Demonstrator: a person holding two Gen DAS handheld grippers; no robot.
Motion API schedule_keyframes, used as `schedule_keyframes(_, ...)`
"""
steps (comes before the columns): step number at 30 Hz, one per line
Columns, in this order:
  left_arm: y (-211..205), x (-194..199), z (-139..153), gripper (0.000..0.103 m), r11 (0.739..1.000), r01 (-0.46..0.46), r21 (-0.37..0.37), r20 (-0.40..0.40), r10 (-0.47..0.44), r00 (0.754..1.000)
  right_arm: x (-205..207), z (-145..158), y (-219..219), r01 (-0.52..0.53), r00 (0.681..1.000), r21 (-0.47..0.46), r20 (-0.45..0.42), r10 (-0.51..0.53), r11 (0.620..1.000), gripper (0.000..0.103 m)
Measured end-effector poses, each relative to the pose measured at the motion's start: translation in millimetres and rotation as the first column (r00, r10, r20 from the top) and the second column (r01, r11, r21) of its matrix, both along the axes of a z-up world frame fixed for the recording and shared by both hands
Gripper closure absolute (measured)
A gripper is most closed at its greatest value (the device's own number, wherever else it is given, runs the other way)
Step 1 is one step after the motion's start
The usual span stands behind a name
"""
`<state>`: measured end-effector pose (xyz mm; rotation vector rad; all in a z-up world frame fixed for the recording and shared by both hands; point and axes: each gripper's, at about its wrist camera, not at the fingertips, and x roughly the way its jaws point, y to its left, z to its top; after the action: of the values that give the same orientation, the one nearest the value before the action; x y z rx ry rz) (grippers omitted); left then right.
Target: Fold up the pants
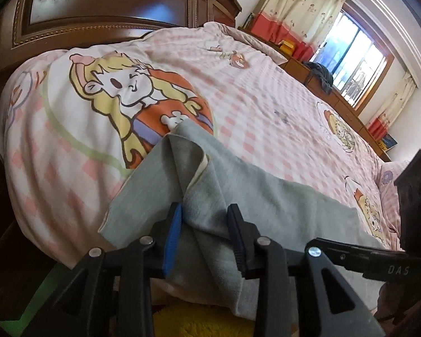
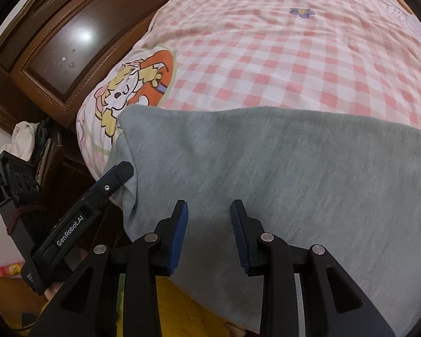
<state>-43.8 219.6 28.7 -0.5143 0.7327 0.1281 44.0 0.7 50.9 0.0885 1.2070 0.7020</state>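
Grey pants (image 1: pixel 233 191) lie across the near edge of a bed and hang over its side. In the left wrist view my left gripper (image 1: pixel 206 219) is open, its jaws on either side of a raised fold of the cloth with a cream inner edge. In the right wrist view the pants (image 2: pixel 280 168) spread flat and wide. My right gripper (image 2: pixel 209 210) is open over the cloth near the bed's edge, holding nothing. The left gripper's finger (image 2: pixel 109 182) shows at the pants' left corner.
The bed has a pink checked cover (image 1: pixel 252 90) with cartoon prints. A dark wooden headboard (image 1: pixel 98 8) stands at the left. A wooden desk (image 1: pixel 331 95) and curtained window (image 1: pixel 353 56) are beyond the bed. A yellow rug (image 2: pixel 188 309) lies below.
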Motion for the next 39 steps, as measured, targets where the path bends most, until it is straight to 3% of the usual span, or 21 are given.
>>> schedule_keyframes(1, -0.2, -0.3, 0.4, 0.069, 1.000, -0.004, -0.001, 0.002, 0.004, 1.000, -0.3, 0.9, -0.6, 0.000, 1.000, 0.000, 0.003, 0.000, 1.000, 0.070)
schedule_keyframes(4, 0.5, -0.9, 5.3, 0.091, 1.000, -0.014, 0.023, 0.009, 0.014, 1.000, -0.2, 1.3, -1.3, 0.003, 1.000, -0.005, 0.012, -0.003, 1.000, 0.070)
schedule_keyframes(8, 3.1, -10.6, 19.1, 0.094, 0.996, -0.022, 0.084, 0.030, 0.019, 0.999, -0.1, -0.3, -2.5, 0.006, 1.000, -0.005, 0.009, -0.006, 1.000, 0.070)
schedule_keyframes(13, 23.9, -25.3, 22.5, 0.095, 0.971, -0.095, 0.219, -0.020, 0.102, 0.995, -1.4, -5.2, -0.7, 0.003, 1.000, -0.023, 0.012, -0.003, 1.000, 0.070)
schedule_keyframes(17, 51.2, -32.8, 7.2, 0.095, 0.961, -0.161, 0.224, -0.103, 0.188, 0.977, 0.8, -2.4, 1.5, -0.012, 0.999, -0.036, 0.030, 0.013, 0.999, 0.070)
schedule_keyframes(20, 58.0, -37.4, 7.8, 0.095, 0.957, -0.193, 0.218, -0.105, 0.220, 0.970, 11.4, 5.9, -4.0, 0.020, 0.998, -0.046, 0.068, -0.017, 0.999, 0.070)
schedule_keyframes(22, 56.0, -37.7, 16.5, 0.095, 0.969, -0.176, 0.173, -0.069, 0.190, 0.979, 20.9, 8.4, -9.1, 0.044, 0.996, -0.070, 0.082, -0.038, 0.997, 0.070)
schedule_keyframes(26, 33.9, -14.1, 30.7, 0.095, 0.989, -0.045, 0.138, -0.038, 0.051, 0.998, 39.0, -0.1, -16.9, 0.102, 0.990, -0.157, 0.117, -0.085, 0.982, 0.070)
schedule_keyframes(31, 0.6, 37.2, 27.3, 0.095, 0.982, 0.147, 0.119, -0.041, -0.143, 0.989, 69.1, -17.8, -19.2, 0.138, 0.985, -0.135, 0.122, -0.122, 0.981, 0.072)
schedule_keyframes(34, -3.0, 70.0, 3.2, 0.095, 0.974, 0.152, 0.170, -0.147, -0.127, 0.981, 82.1, -18.0, -20.5, 0.150, 0.983, -0.105, 0.120, -0.137, 0.983, 0.072)
schedule_keyframes(39, 14.4, 83.4, -3.1, 0.099, 0.980, 0.103, 0.172, -0.165, -0.074, 0.984, 87.8, -5.2, -36.2, 0.193, 0.975, -0.083, 0.130, -0.182, 0.978, 0.072)
